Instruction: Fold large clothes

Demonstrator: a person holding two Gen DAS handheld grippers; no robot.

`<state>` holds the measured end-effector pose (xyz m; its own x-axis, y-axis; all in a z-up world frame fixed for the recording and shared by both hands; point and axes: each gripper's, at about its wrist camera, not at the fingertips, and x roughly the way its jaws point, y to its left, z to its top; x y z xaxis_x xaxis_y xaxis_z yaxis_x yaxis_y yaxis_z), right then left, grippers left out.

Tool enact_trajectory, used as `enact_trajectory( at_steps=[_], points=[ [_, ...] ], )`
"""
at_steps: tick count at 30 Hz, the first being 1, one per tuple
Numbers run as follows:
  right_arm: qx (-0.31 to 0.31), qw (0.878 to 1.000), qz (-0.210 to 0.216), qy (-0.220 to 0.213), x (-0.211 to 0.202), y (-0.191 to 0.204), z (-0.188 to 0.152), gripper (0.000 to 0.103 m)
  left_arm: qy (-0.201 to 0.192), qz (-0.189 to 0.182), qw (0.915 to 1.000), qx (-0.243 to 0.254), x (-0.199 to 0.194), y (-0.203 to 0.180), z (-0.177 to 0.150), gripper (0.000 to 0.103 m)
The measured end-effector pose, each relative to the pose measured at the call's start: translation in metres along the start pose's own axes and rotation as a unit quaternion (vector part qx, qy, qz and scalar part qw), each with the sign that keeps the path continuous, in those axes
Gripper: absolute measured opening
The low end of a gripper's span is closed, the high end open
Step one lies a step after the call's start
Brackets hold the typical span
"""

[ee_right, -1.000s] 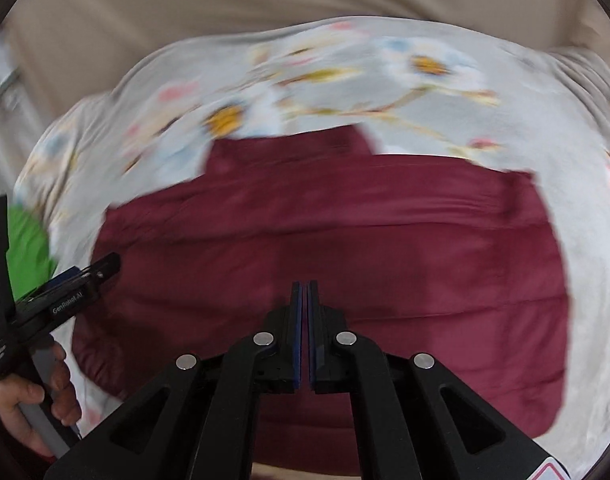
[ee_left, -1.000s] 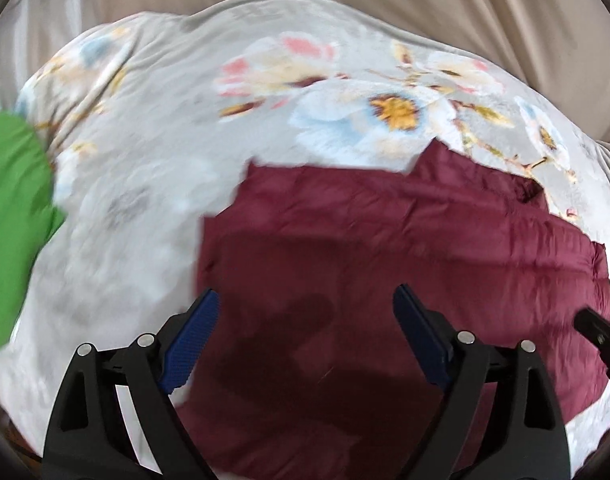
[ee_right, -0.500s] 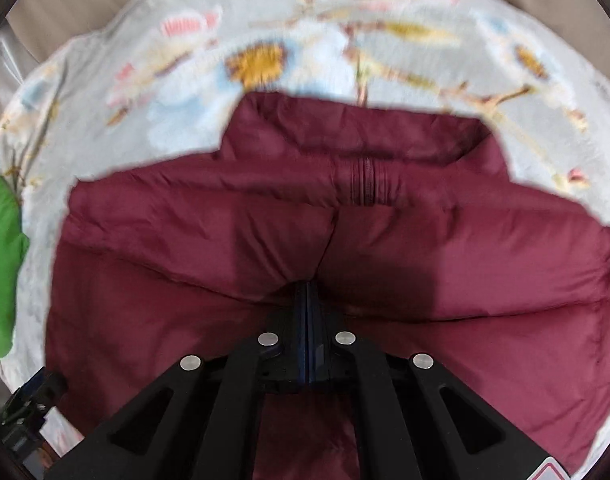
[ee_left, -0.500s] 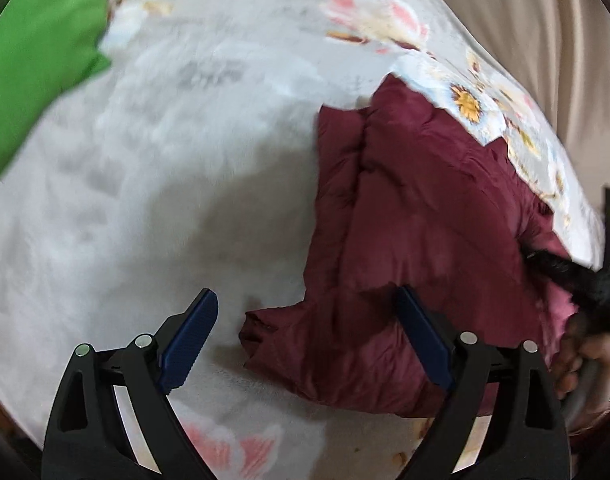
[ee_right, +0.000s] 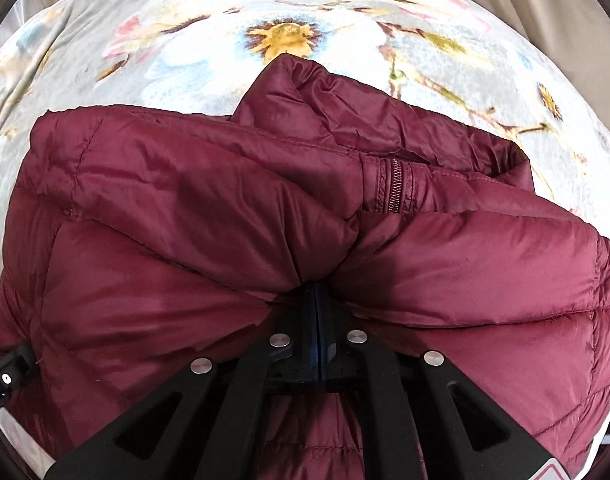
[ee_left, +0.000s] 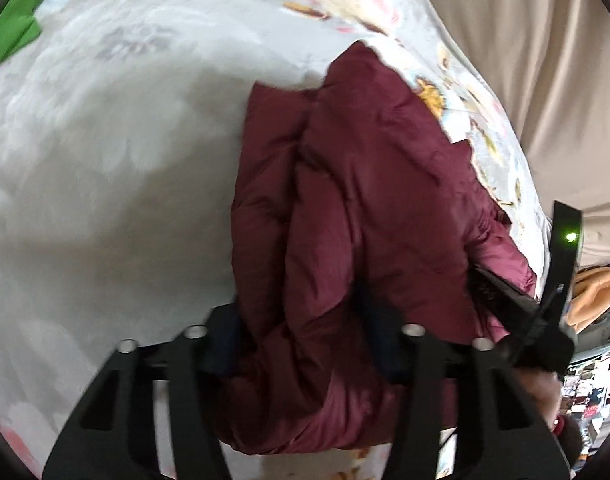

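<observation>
A maroon puffer jacket (ee_left: 369, 208) lies folded on a floral bedspread (ee_left: 125, 160). My left gripper (ee_left: 301, 344) has its jaws around the near corner of the jacket, closing on the thick fabric, with both blue pads half buried in it. My right gripper (ee_right: 317, 304) is shut on a bunched fold of the jacket (ee_right: 265, 208), near the zipper (ee_right: 395, 188) below the collar. The right gripper's body also shows at the right edge of the left wrist view (ee_left: 545, 312).
A green garment (ee_left: 13, 28) lies at the far left of the bedspread (ee_right: 185, 68). Beige curtains (ee_left: 525, 40) hang behind the bed. Clutter and an orange cloth (ee_left: 593, 288) sit past the bed's right edge.
My left gripper has moved onto the jacket's corner and its jaws have narrowed around it. My right gripper stayed shut and pushed the gathered fabric closer to the collar.
</observation>
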<state>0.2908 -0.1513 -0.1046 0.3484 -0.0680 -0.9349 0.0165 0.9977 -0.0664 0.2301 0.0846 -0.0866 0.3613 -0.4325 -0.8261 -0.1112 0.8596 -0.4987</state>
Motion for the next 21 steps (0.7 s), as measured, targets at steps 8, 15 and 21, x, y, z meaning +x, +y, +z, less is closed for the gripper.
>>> enact_trajectory(
  at_steps=[8,15,21],
  points=[
    [0.003,1.000,0.012,-0.005,-0.001,0.001,-0.009,0.008,-0.035,-0.061,0.9956,0.062,-0.040,-0.059,-0.005,0.012],
    [0.008,0.999,0.050,-0.004,-0.010,-0.017,-0.010,0.007,-0.054,-0.090,0.9876,0.117,-0.059,-0.116,-0.017,0.011],
    [0.113,0.985,0.123,-0.039,-0.062,-0.088,-0.038,0.007,-0.051,-0.112,0.9778,0.170,-0.062,-0.165,-0.028,0.010]
  ],
)
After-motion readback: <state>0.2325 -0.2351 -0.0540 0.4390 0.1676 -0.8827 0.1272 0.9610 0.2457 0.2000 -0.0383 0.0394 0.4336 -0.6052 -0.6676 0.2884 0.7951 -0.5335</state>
